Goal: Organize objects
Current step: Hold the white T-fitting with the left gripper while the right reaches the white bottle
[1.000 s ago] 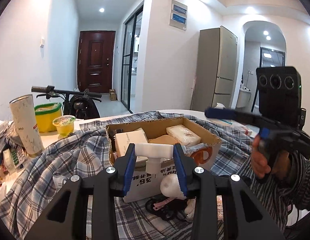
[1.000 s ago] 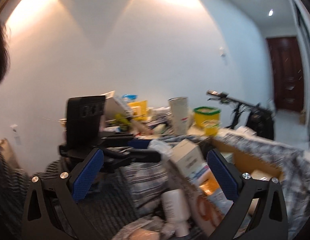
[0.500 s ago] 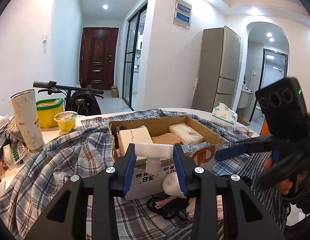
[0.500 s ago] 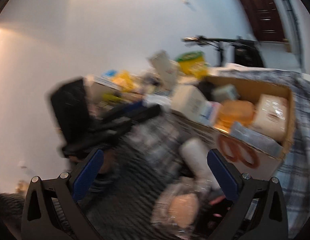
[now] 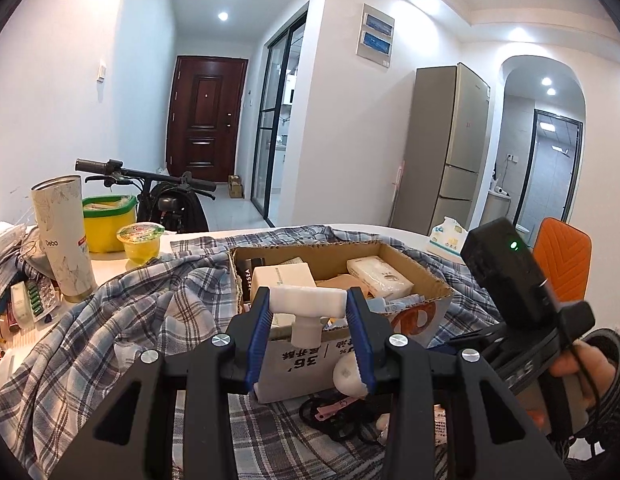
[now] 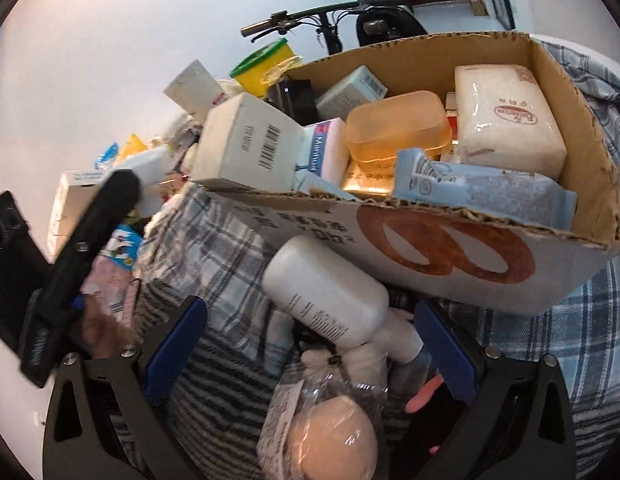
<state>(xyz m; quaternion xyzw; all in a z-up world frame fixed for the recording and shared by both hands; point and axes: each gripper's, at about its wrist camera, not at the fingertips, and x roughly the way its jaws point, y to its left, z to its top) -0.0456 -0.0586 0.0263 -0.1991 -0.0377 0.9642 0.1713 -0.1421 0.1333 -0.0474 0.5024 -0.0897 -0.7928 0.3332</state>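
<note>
Plaid blue-and-white cloth [image 5: 121,320] is spread over the white counter [image 5: 109,258]. On the cloth sits an open brown cardboard box [image 6: 462,256] with an orange pretzel print on its white front; it is packed with a white barcoded carton [image 6: 245,144], a cream plastic-wrapped packet [image 6: 506,116], a translucent orange plastic tub [image 6: 398,124] and a pale blue sachet [image 6: 482,192] lying along the front rim. A white plastic bottle [image 6: 330,292] lies tilted on the cloth against the box front, between the fingers [image 6: 446,348] of the right gripper [image 6: 310,348], which are spread wide and hold nothing. Just below the bottle a clear-wrapped beige round item [image 6: 330,436] is seen. The left gripper [image 5: 308,336] is closed on a white T-shaped plastic piece [image 5: 307,304], crossbar pinched between the blue pads, held in front of the box. At the counter's left a tall white patterned tumbler [image 5: 63,236], a yellow green-rimmed tub [image 5: 105,220] and a small yellow jelly cup [image 5: 139,242] are standing.
</note>
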